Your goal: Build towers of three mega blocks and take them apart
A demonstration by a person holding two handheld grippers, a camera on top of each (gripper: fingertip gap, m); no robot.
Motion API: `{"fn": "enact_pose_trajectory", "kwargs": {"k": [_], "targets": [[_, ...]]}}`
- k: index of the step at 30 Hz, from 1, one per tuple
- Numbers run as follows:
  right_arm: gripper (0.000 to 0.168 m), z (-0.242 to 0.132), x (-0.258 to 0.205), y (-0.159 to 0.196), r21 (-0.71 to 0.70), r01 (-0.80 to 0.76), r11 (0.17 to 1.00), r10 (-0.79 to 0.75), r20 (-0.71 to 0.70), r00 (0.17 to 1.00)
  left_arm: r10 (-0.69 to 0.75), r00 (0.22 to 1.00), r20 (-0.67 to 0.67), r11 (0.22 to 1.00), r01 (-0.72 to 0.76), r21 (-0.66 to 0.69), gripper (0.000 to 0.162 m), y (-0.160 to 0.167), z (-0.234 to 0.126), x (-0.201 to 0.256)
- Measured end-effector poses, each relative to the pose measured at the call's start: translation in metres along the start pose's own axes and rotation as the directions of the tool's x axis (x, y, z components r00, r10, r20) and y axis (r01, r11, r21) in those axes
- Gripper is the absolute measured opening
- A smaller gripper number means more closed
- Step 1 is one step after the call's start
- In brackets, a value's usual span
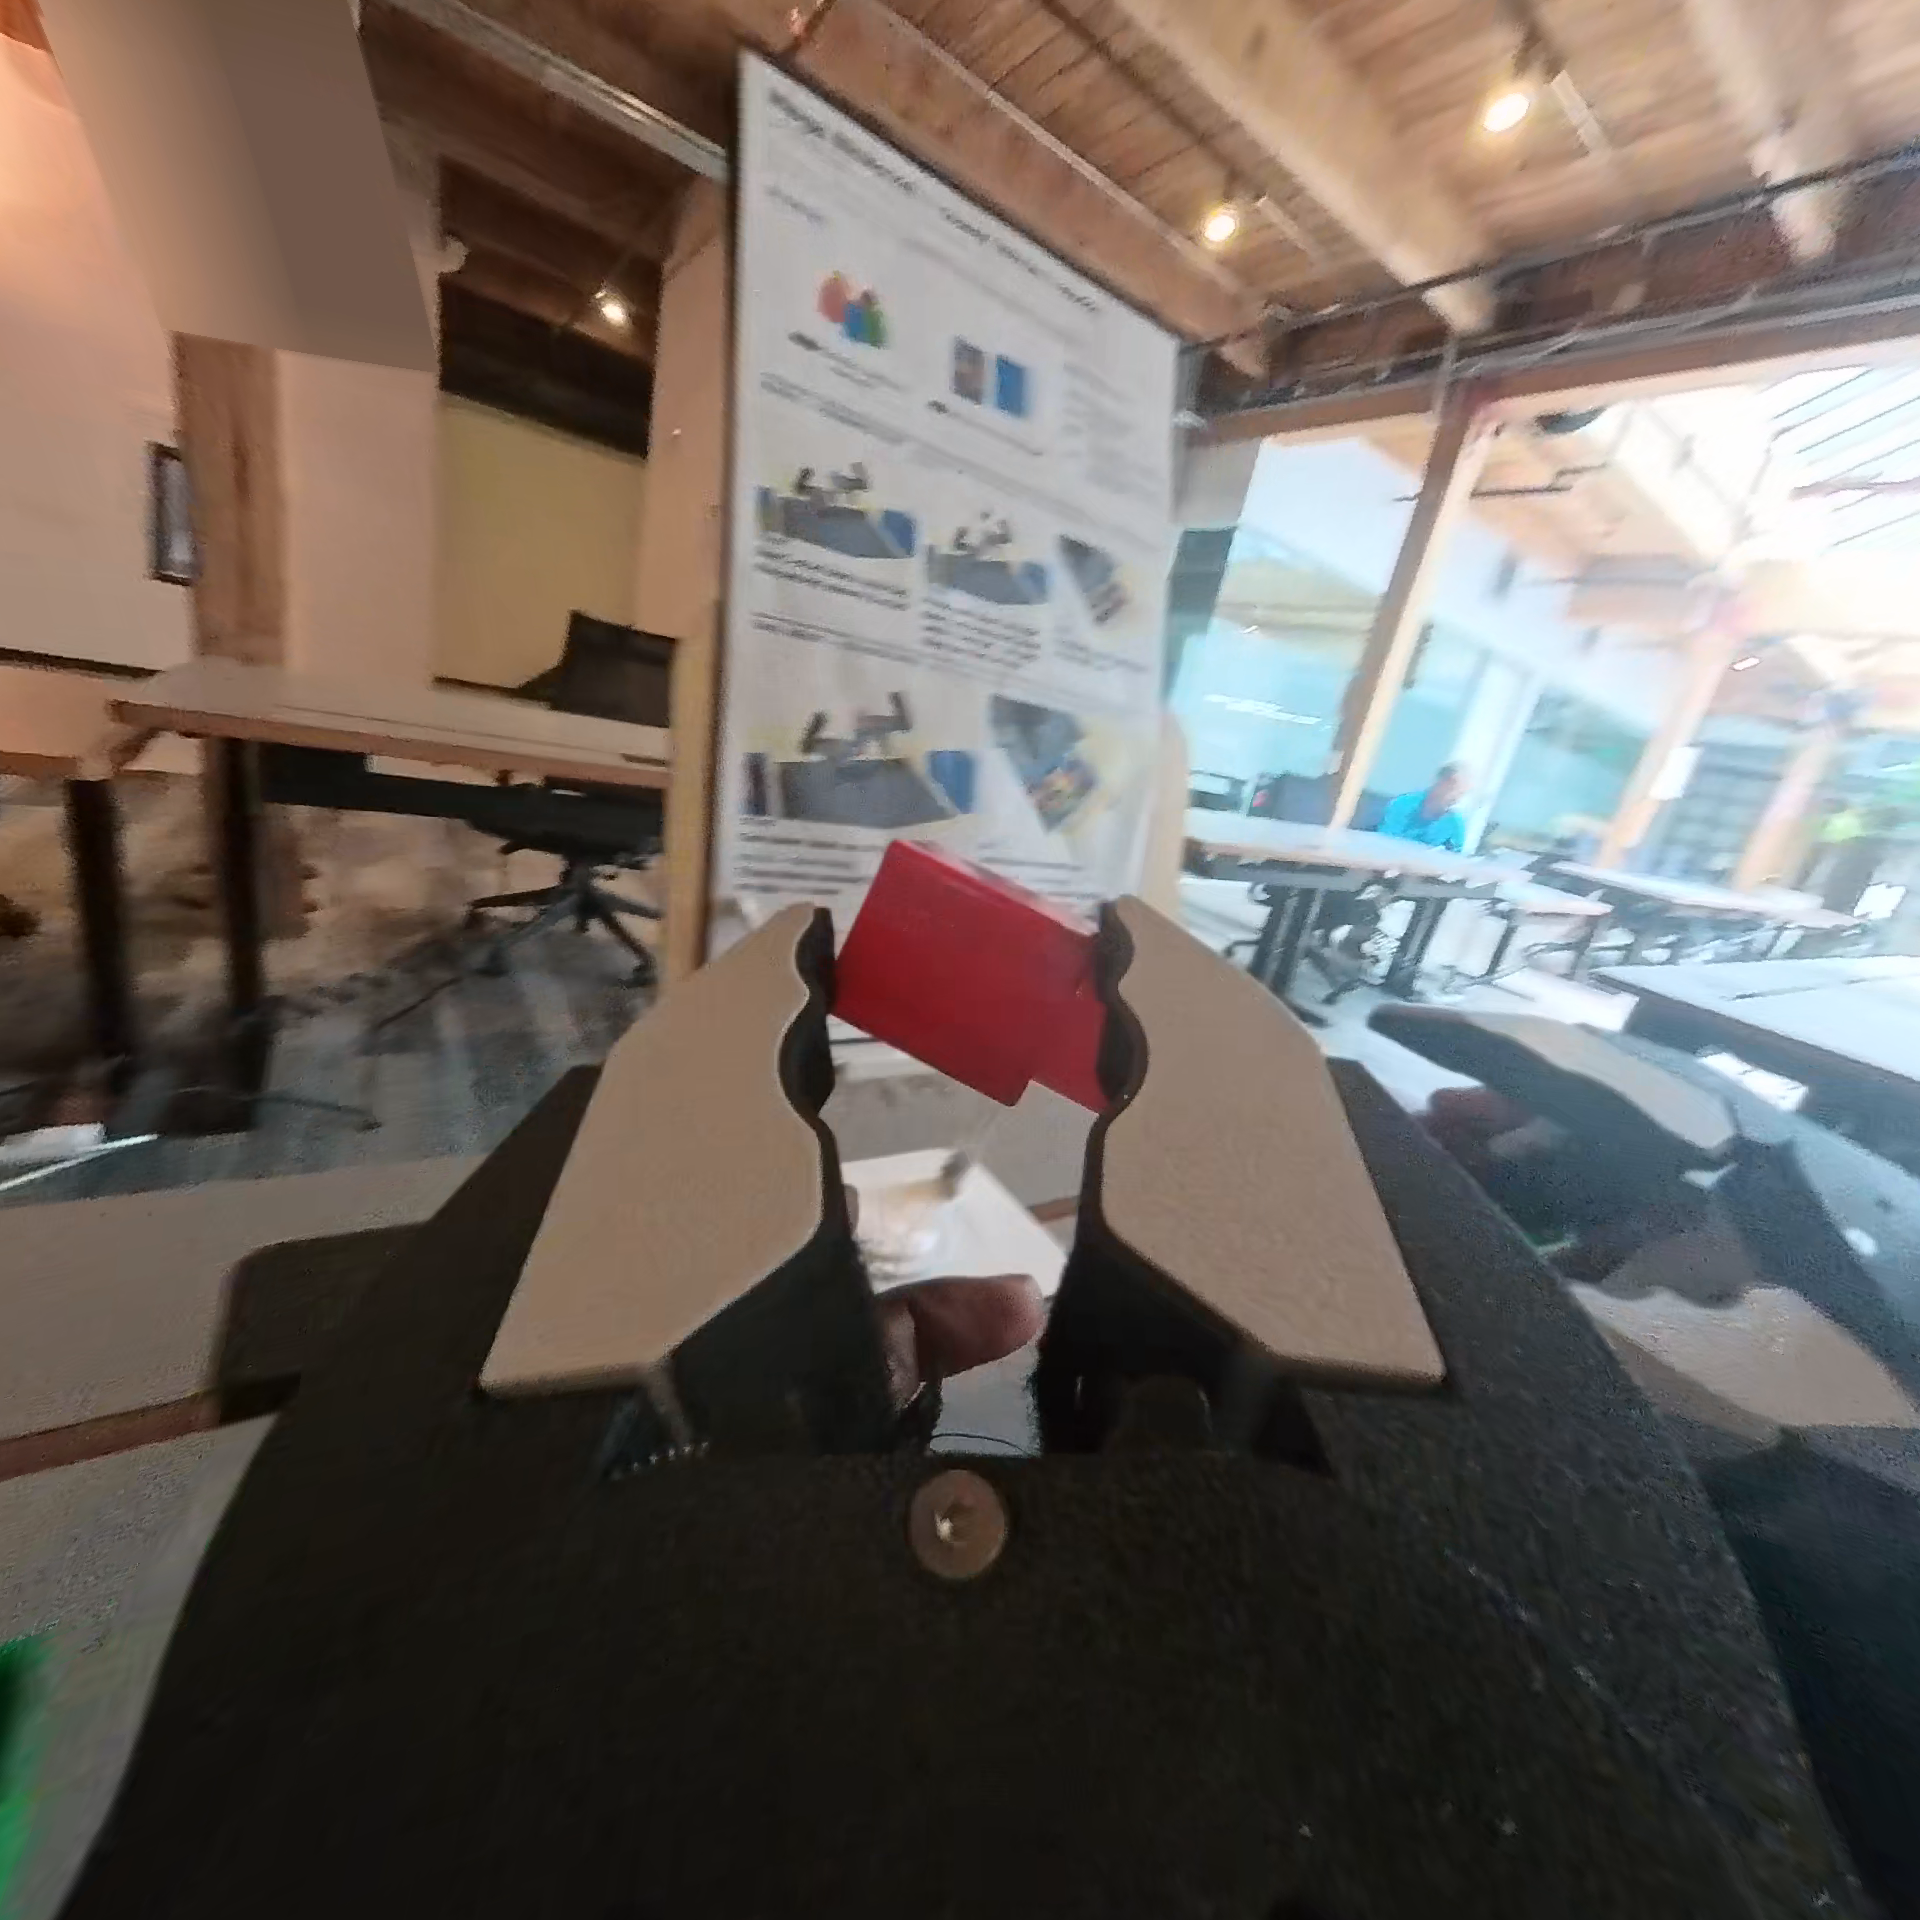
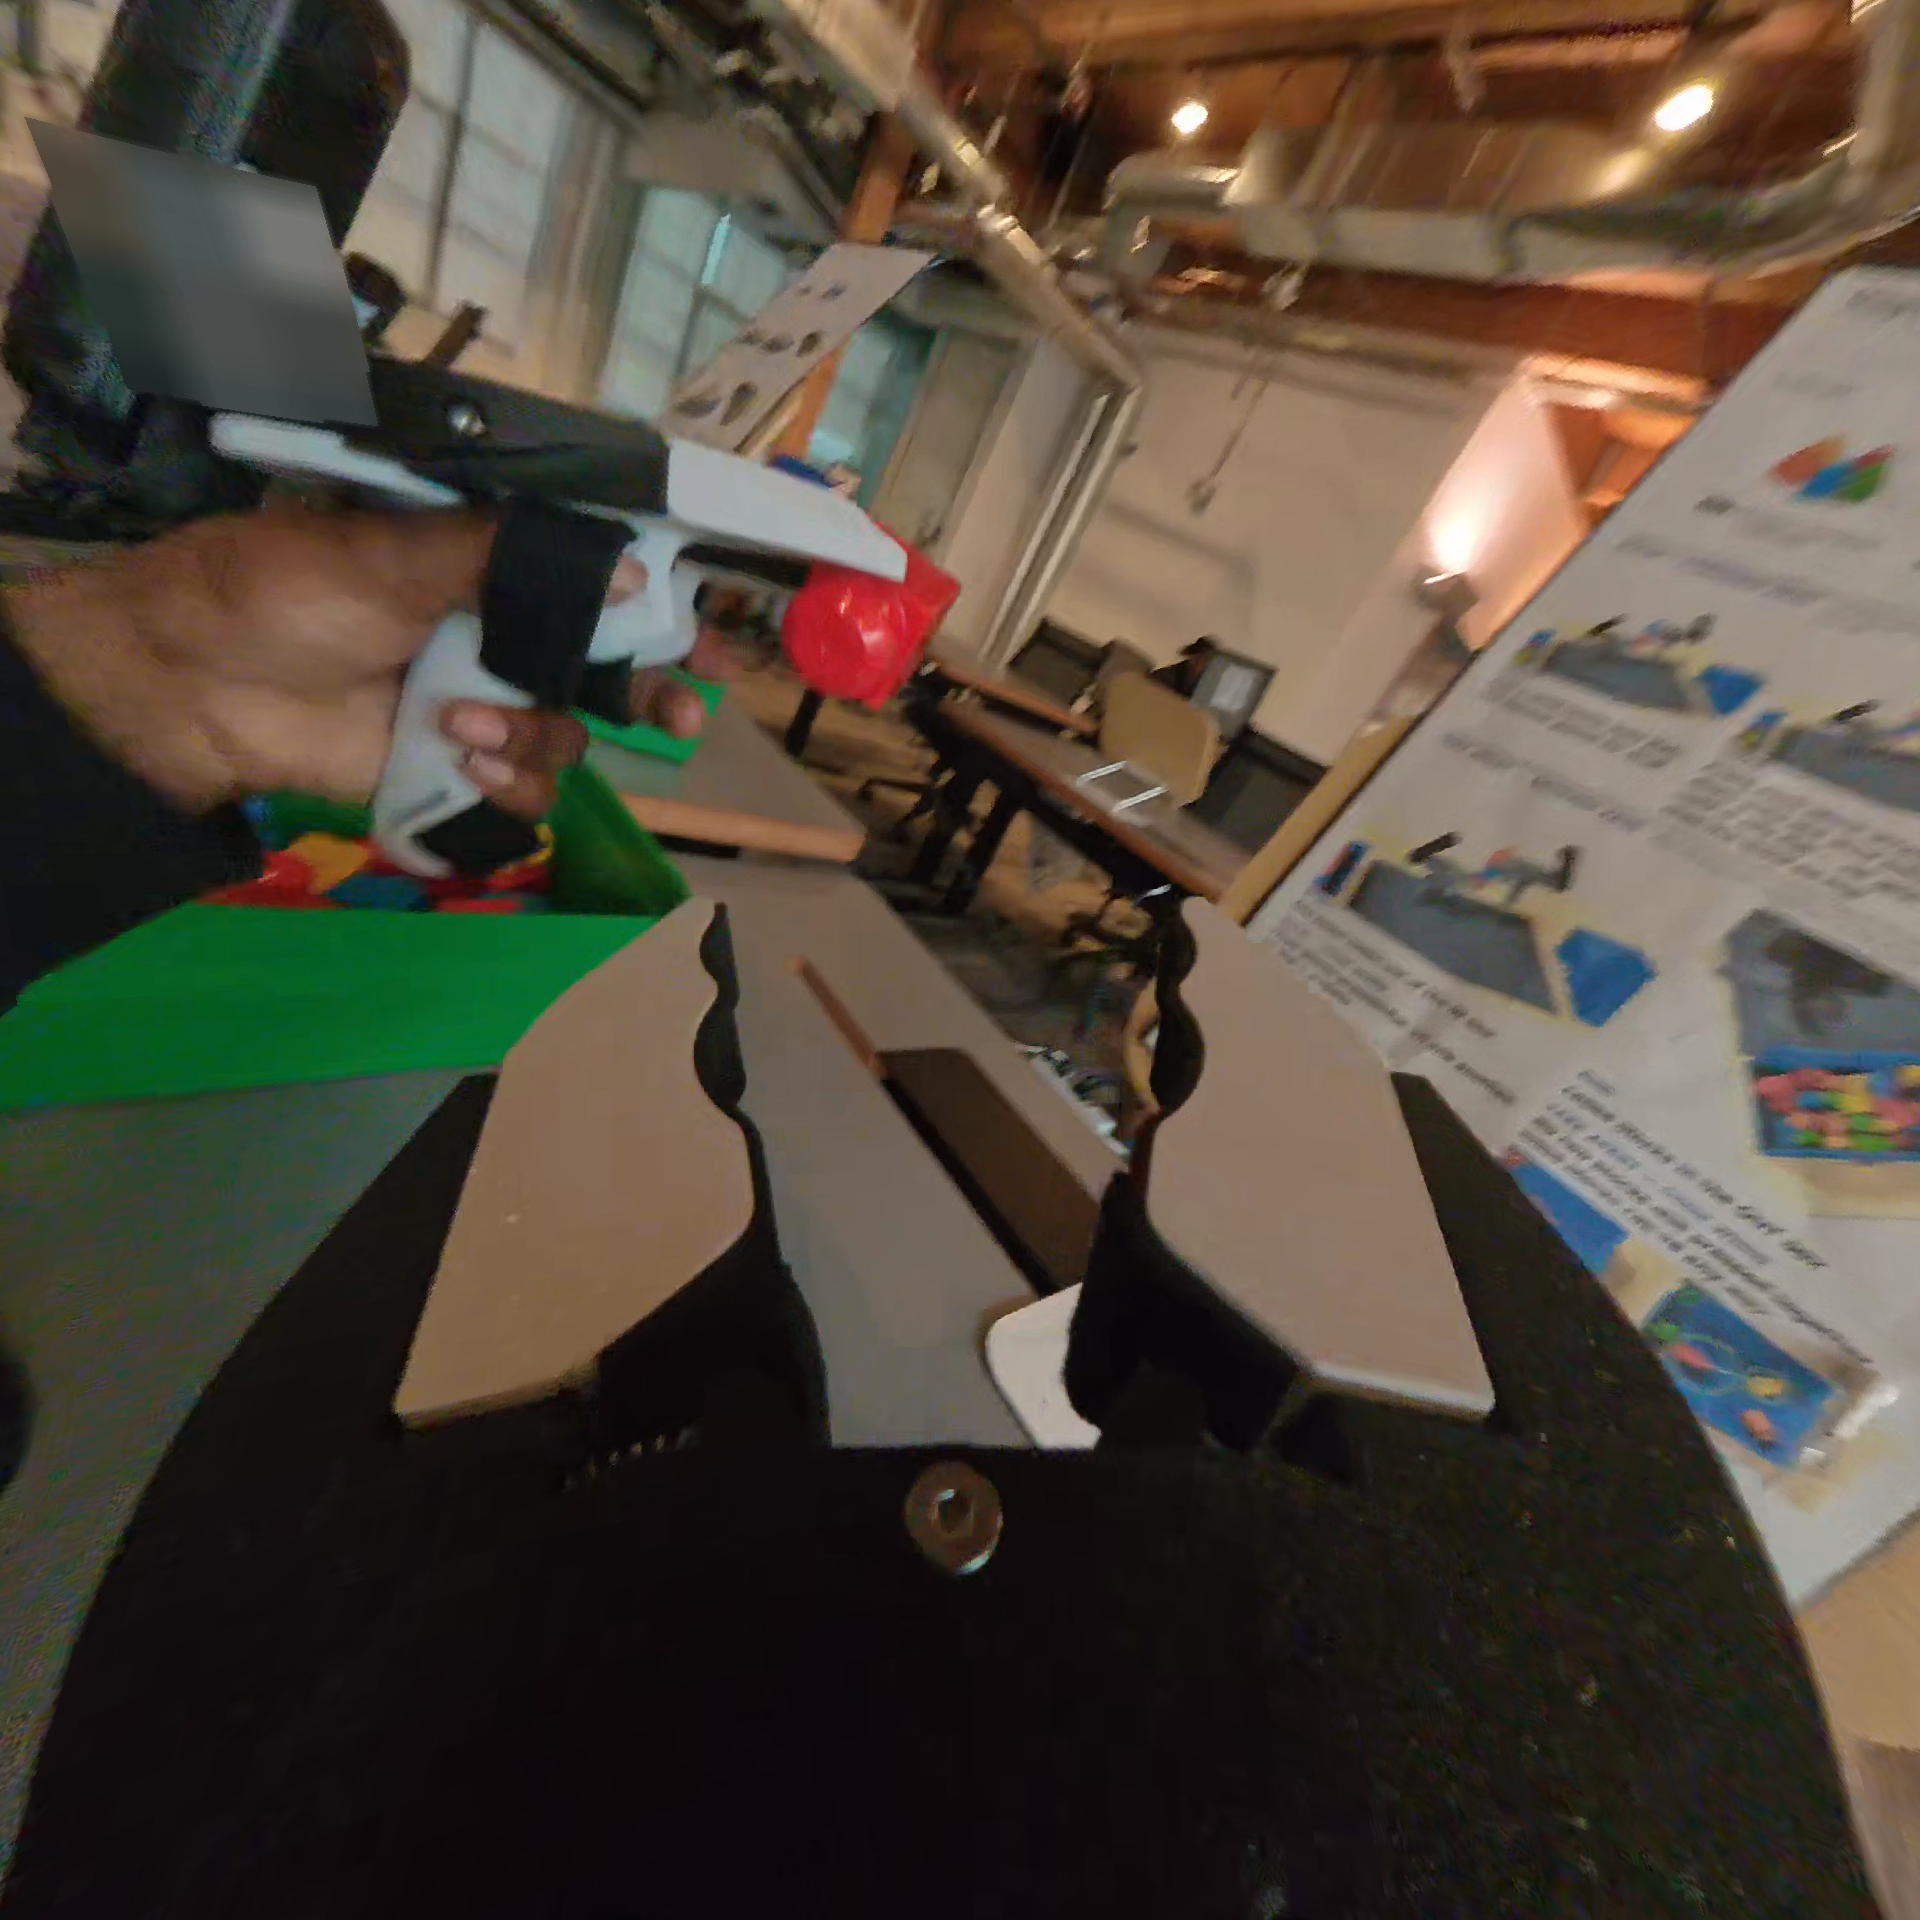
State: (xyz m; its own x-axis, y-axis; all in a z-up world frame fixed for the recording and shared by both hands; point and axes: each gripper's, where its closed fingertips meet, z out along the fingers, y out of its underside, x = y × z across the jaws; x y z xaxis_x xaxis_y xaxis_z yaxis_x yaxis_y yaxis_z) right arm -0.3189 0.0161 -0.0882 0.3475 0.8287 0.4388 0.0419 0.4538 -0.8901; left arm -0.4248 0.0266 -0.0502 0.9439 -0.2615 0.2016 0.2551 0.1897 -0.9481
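Early stage: left tongs (image 1: 966, 997) clamped on one red block (image 1: 961, 987), held aloft; right tongs (image 2: 945, 1029) spread, empty. No tower visible; remaining blocks (image 2: 384, 883) heaped behind.

block (image 1: 961, 977) btwn left gripper (image 1: 966, 997) fingers, poster (image 1: 935, 468) behind.

Both views are strongly bent at the edges by the wide-angle lenses. In the left wrist view, heavy glare is cast by daylight through the large window (image 1: 1621, 582), where detail is washed out. Warm spots are given by ceiling lamps (image 2: 1683, 104). The backgrounds are smeared by motion blur, and the poster (image 1: 945, 488) is rendered soft.
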Motion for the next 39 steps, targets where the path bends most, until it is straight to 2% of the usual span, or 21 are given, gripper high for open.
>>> {"fn": "enact_pose_trajectory", "kwargs": {"k": [4, 10, 15, 21, 26, 27, 29, 32, 35, 39], "targets": [[0.073, -0.005, 0.007, -0.018, 0.065, 0.009, 0.998, -0.001, -0.113, 0.994, -0.095, 0.992, -0.078, 0.994, 0.099, 0.050, 0.047, 0.008, 0.018, 0.043], [0.063, -0.006, 0.011, -0.019, 0.031, 0.062, 0.998, -0.054, -0.201, 0.978, -0.154, 0.980, -0.127, 0.985, 0.163, 0.059, 0.047, 0.022, 0.030, 0.079], [0.049, -0.006, 0.011, -0.020, 0.054, -0.025, 0.998, 0.034, -0.182, 0.983, -0.155, 0.976, -0.155, 0.984, 0.166, 0.062, 0.047, 0.028, 0.033, 0.094], [0.028, -0.009, 0.015, -0.022, 0.071, -0.054, 0.996, 0.067, -0.192, 0.979, -0.157, 0.973, -0.167, 0.984, 0.168, 0.051, 0.047, 0.032, 0.035, 0.100], [0.028, -0.010, 0.016, -0.018, 0.026, -0.047, 0.999, 0.051, -0.166, 0.985, -0.121, 0.975, -0.186, 0.992, 0.126, 0.015, 0.047, 0.035, 0.032, 0.101], [0.028, -0.011, 0.015, -0.016, 0.000, -0.034, 0.999, 0.034, -0.143, 0.989, -0.088, 0.974, -0.209, 0.996, 0.086, -0.015, 0.045, 0.036, 0.031, 0.101], [0.027, -0.015, 0.011, -0.012, -0.057, -0.023, 0.998, 0.018, -0.072, 0.997, 0.005, 0.971, -0.241, 0.997, -0.023, -0.073, 0.055, 0.038, 0.027, 0.097], [0.027, -0.024, -0.007, 0.003, -0.224, 0.030, 0.974, 0.002, 0.141, 0.990, 0.172, 0.956, -0.236, 0.969, -0.207, -0.132, 0.058, 0.034, 0.012, 0.075], [0.027, -0.046, -0.037, 0.037, -0.447, 0.120, 0.887, 0.063, 0.372, 0.926, 0.301, 0.938, -0.175, 0.922, -0.333, -0.200, 0.057, 0.028, -0.007, 0.046], [0.028, -0.072, -0.070, 0.077, -0.604, 0.269, 0.750, 0.151, 0.553, 0.819, 0.409, 0.904, -0.124, 0.843, -0.426, -0.329, 0.054, 0.029, -0.031, 0.017]]}}
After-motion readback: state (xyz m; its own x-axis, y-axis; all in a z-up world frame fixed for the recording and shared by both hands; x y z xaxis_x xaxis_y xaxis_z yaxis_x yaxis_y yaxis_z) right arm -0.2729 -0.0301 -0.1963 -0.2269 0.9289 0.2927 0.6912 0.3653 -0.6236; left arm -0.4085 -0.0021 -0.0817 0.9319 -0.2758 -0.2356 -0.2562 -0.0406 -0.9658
